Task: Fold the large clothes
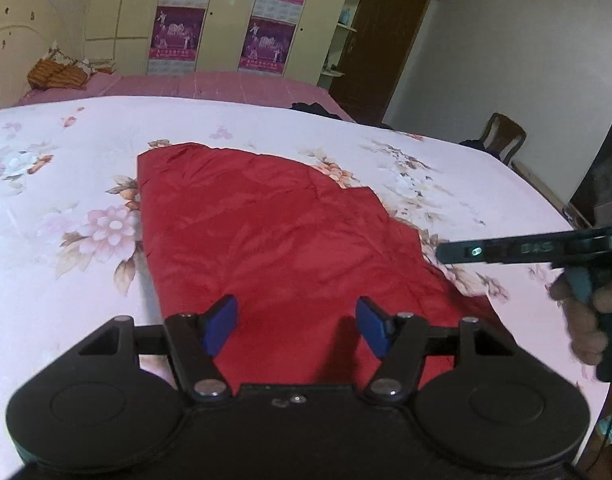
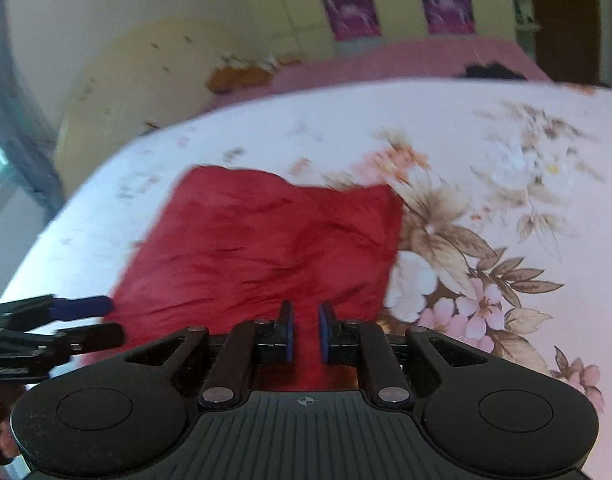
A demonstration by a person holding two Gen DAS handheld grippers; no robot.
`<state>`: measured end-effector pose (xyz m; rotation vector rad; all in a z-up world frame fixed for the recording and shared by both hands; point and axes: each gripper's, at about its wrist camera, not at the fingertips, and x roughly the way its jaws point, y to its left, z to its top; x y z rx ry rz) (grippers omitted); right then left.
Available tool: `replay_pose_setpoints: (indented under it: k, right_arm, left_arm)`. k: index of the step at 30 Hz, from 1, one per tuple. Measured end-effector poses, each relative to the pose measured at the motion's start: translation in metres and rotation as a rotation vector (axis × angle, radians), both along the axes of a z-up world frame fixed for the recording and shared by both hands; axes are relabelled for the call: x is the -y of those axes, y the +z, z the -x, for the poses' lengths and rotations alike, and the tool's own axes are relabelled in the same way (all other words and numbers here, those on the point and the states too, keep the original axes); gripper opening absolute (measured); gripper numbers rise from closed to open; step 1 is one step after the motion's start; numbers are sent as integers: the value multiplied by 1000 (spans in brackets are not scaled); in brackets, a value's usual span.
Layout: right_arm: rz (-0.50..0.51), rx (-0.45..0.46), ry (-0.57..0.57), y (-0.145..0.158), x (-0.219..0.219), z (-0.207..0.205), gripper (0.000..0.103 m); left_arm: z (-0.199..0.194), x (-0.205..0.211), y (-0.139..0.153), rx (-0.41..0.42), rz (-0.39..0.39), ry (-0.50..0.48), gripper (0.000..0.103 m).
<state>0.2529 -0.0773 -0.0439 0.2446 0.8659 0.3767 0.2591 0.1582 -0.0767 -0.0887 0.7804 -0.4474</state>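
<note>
A red garment lies spread flat on the floral bed sheet; it also shows in the right wrist view, blurred. My left gripper hangs just above the garment's near edge, its blue pads wide apart and empty. My right gripper is over the garment's near edge with a narrow gap between its pads and nothing between them. The right gripper shows at the right in the left wrist view. The left gripper shows at the left in the right wrist view.
The bed fills both views. A pink bedspread with an orange bundle and a dark cloth lies behind. A wooden chair stands at the right, a wardrobe with posters behind.
</note>
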Motion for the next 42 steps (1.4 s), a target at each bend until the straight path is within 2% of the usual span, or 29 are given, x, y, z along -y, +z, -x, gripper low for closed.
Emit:
replay_pose_setpoints:
  k: [3,9,11,13,16,20,21,22,25,29,32,35,42]
  right_arm:
    - [16,8,40,7,-12,26,13]
    - [109,17,71,-3,-29,54,12]
    - [137,-23,80,-17,-31,52,12]
    - [158,-37,88,-30,-33,50,12]
    - [154,-43,77,-36,-31,50,12]
    - [138,54,79,-7,-30,64,12]
    - [132,65,79,-1,-29,66,12]
    - [127,71,84,4,-30,68,12]
    - [110,91,111,11,-33,73,12]
    - [149,36,131,-6,-38,73,12]
    - [177,7,138,-18,-39,72,12]
    - [168,-41,143,-41,-38,66,12]
    - [124,-36,135,-69,-35,64,12]
  left_arm:
    - [18,5,-1,-11,-24,21,60]
    - [36,17,-8,-17,-100,58,58]
    - [36,19,-15,-12,-117,70,52]
    - [39,18,-19,9,-120,85,32]
    - [40,16,-13,1,-106,103,23]
    - [51,15,8,58,-66,126,23]
    - [56,19,13,88,-93,119,6]
    - [60,24,18,117,-101,112,0]
    - [66,30,23,132,-94,137,0]
    - [67,36,18,105,-130,140,0]
    - [62,40,0,20,-188,112,0]
    - [58,33,-22,-29,-169,124,0]
    - [59,33,-44,-3,-174,144,1]
